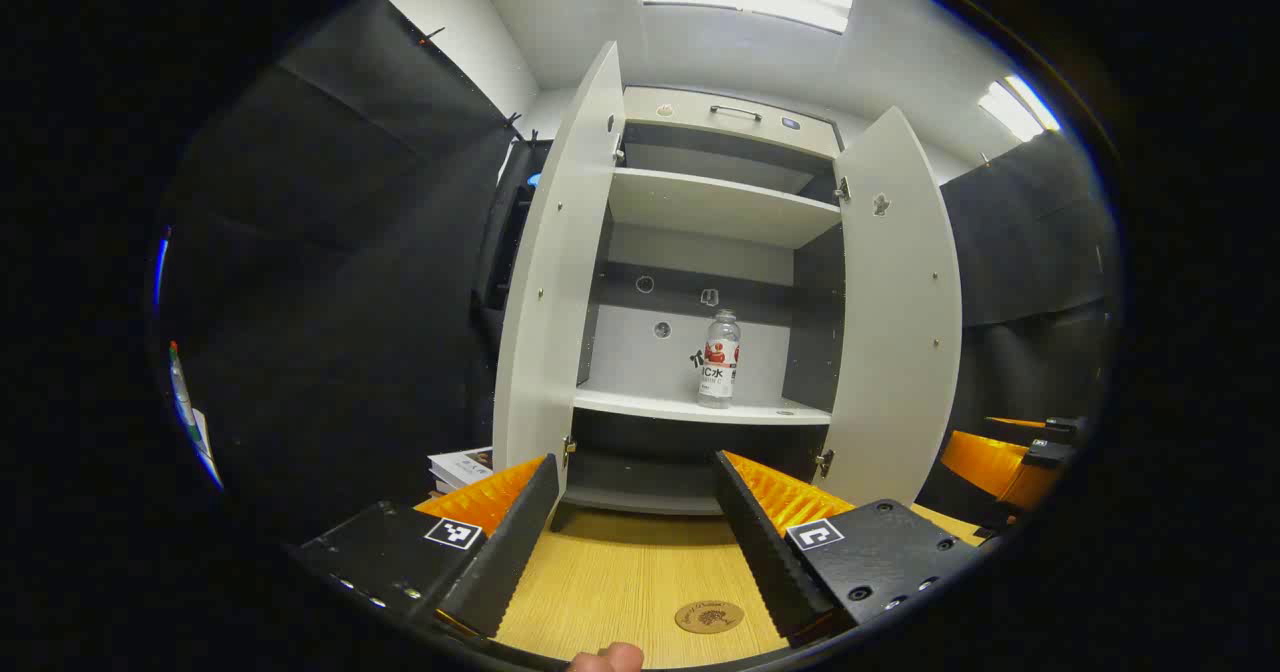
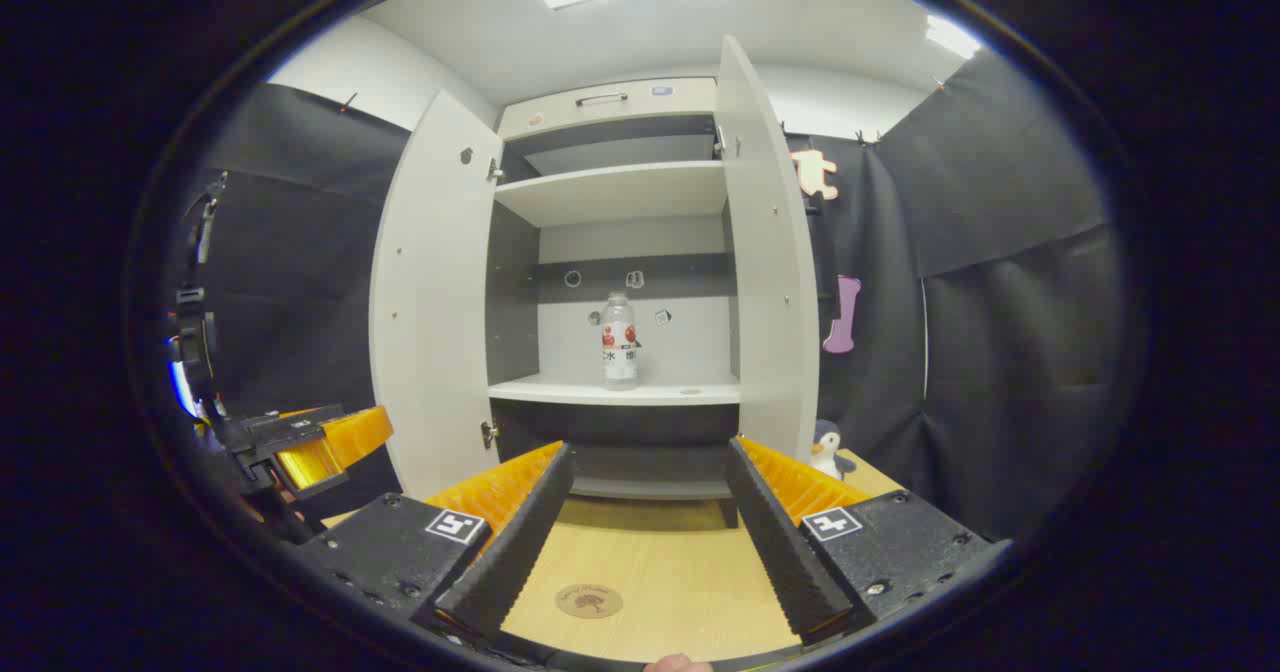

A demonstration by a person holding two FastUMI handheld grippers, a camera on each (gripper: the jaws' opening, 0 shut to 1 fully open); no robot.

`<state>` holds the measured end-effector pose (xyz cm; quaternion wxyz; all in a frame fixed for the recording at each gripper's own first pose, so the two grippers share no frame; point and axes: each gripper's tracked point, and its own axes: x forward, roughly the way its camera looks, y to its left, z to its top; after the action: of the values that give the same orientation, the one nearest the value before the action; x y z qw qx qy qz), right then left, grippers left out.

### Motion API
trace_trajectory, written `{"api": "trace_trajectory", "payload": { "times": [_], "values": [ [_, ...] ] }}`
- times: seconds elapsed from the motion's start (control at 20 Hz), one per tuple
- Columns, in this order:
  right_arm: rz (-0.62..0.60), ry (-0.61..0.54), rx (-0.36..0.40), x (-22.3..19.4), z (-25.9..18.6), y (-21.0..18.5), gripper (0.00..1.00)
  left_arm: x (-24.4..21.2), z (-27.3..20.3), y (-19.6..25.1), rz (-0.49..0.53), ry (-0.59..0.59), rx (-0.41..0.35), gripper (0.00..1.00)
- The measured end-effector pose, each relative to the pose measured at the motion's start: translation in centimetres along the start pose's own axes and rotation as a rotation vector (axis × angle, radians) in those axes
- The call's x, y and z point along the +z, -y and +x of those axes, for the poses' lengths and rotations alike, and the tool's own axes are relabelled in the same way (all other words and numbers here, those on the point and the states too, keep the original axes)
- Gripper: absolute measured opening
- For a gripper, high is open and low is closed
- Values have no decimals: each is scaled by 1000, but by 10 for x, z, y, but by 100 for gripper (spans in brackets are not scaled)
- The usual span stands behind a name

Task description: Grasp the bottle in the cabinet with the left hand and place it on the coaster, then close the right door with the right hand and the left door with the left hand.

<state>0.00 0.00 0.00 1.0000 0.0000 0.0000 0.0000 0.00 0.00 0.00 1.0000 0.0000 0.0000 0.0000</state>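
A clear bottle point(image 1: 719, 359) with a red-and-white label stands upright on the cabinet's lower shelf point(image 1: 700, 409), also seen as the bottle point(image 2: 619, 341) in the right gripper view. Both white doors hang open: the left door point(image 1: 555, 282) and the right door point(image 1: 895, 312); in the right gripper view the left door point(image 2: 430, 292) and right door point(image 2: 770, 262). A round brown coaster point(image 1: 708, 616) lies on the wooden table, between my left gripper's fingers; the coaster point(image 2: 589, 601) shows likewise. My left gripper point(image 1: 637, 532) is open and empty, well short of the cabinet. My right gripper point(image 2: 647, 527) is open and empty too.
The wooden table point(image 1: 620, 572) runs up to the cabinet's base. A stack of books point(image 1: 462, 467) lies left of the left door. A small penguin toy point(image 2: 826, 449) sits by the right door. The other gripper point(image 1: 1010, 452) hovers at the right edge; black cloth walls both sides.
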Motion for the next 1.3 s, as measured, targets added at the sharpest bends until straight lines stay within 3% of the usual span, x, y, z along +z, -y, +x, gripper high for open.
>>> {"api": "trace_trajectory", "payload": {
  "times": [0.05, 0.1, 0.2, 0.3, 0.35, 0.4, 0.65, 0.75, 0.8, 1.1, 1.15, 1.25, 1.3],
  "values": [
    [3, -4, -6, -2, -1, 0, 100, 0, -1, 0, 6, 3, -4, 95],
    [6, -7, -11, -3, -1, 0, 100, 2, -3, 0, 13, 8, -6, 99],
    [12, -12, -21, -3, -1, 2, 100, 3, -3, 1, 21, 17, -12, 95],
    [11, -13, -27, -4, -4, 2, 100, 0, -4, 3, 19, 9, -19, 95],
    [10, -12, -30, -4, -6, 3, 100, -1, -5, 5, 15, 3, -24, 99],
    [10, -11, -29, -3, -7, 2, 100, -2, -5, 6, 12, 0, -27, 95],
    [17, -23, -24, -7, -10, 1, 100, -7, -10, 10, 21, -13, -36, 99],
    [21, -29, -24, -8, -12, 1, 100, -8, -11, 12, 28, -17, -38, 90],
    [23, -30, -24, -9, -14, 2, 100, -8, -12, 13, 29, -20, -40, 95],
    [22, -22, -32, -7, -20, 6, 100, -5, -9, 18, 18, -20, -56, 95],
    [21, -21, -33, -7, -21, 6, 100, -4, -7, 20, 12, -18, -63, 90],
    [21, -19, -36, -7, -23, 7, 100, 1, -4, 23, 2, -8, -75, 95],
    [20, -17, -38, -6, -23, 7, 100, 2, -2, 23, 2, -2, -75, 90]
  ]
}}
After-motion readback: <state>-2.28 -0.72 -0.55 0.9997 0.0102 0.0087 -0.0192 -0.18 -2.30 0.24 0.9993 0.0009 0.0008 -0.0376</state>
